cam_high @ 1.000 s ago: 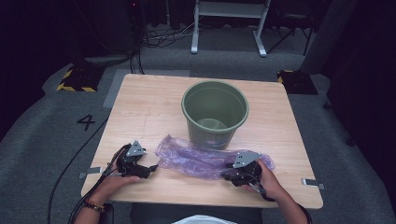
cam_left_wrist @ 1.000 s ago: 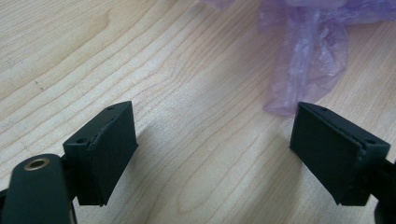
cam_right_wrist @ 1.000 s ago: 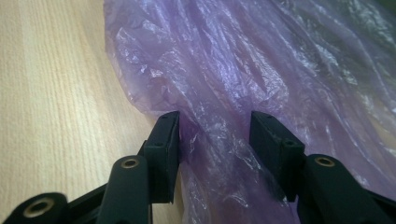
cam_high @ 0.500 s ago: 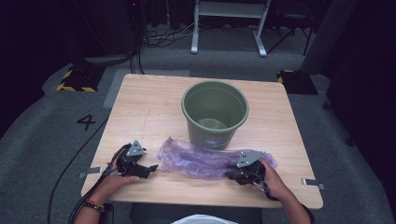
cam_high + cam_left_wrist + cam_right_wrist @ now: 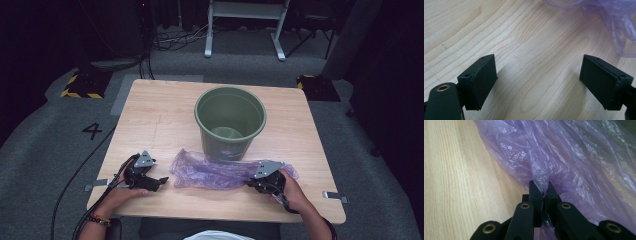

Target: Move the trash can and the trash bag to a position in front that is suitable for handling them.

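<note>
A crumpled purple plastic bag (image 5: 215, 172) lies flat on the wooden table (image 5: 160, 115), just in front of a green bucket (image 5: 230, 120). At the bag's right end my right gripper (image 5: 252, 183) has just been closing and is now shut on a fold of the bag (image 5: 554, 162), which is pinched between its jaws in the right gripper view, where the gripper (image 5: 541, 187) points along the film. My left gripper (image 5: 162, 181) rests on the table left of the bag, open, with bare wood between its pads (image 5: 482, 75). The bag's edge (image 5: 614, 22) shows at that view's upper right.
The bucket stands upright at the table's middle, with something pale in its bottom. Metal brackets (image 5: 334, 196) stick out at the near table corners. A white frame (image 5: 245, 20) and cables stand on the grey floor beyond.
My right gripper has closed its jaws on the bag's right end. The left gripper has stayed where it was.
</note>
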`<state>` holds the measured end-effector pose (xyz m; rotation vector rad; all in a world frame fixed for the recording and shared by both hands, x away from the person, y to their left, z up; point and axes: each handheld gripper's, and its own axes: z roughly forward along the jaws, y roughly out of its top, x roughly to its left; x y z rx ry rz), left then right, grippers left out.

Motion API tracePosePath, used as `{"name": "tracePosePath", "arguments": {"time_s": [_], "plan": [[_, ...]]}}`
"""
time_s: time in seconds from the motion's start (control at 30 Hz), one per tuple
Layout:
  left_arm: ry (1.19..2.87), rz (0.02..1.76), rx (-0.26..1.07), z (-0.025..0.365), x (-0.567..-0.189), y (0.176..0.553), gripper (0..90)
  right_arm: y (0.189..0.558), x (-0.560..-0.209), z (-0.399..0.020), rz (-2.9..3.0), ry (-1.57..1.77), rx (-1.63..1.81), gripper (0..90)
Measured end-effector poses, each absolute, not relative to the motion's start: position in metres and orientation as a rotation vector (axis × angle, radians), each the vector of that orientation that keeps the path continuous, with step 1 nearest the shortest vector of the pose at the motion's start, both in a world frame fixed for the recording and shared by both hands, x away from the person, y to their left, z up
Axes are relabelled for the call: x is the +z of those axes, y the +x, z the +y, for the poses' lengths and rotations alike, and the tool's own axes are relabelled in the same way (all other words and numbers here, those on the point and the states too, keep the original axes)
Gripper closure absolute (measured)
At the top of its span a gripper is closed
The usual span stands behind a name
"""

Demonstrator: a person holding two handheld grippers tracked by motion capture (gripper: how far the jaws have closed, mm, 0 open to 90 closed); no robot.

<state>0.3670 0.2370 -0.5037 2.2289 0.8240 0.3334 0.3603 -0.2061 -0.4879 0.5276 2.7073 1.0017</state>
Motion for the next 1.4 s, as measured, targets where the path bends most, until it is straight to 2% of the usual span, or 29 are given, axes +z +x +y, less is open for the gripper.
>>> {"name": "tracePosePath", "arguments": {"time_s": [0.13,0.27,0.47,0.53,0.8,0.97,1.1,1.4], "plan": [[2.229,0.823,0.329,0.237,-0.504,0.367,14.1,0.361,-0.486,-0.216,2.697,0.556,0.971,86.4],[2.231,0.819,0.327,0.238,-0.504,0.367,14.0,0.361,-0.484,-0.223,2.709,0.559,0.937,80.0],[2.232,0.817,0.326,0.238,-0.504,0.367,14.1,0.355,-0.476,-0.228,2.703,0.533,0.991,57.6],[2.232,0.817,0.326,0.238,-0.504,0.367,14.0,0.353,-0.471,-0.228,2.687,0.526,1.045,54.0],[2.232,0.816,0.326,0.238,-0.504,0.367,14.0,0.35,-0.464,-0.224,2.619,0.535,1.115,29.8],[2.232,0.816,0.326,0.238,-0.504,0.367,14.0,0.344,-0.46,-0.218,2.581,0.463,1.13,26.6],[2.232,0.816,0.326,0.238,-0.504,0.367,14.0,0.348,-0.472,-0.211,2.587,0.481,1.07,23.7],[2.232,0.817,0.326,0.238,-0.504,0.367,14.0,0.351,-0.481,-0.205,2.613,0.502,1.085,23.8]]}}
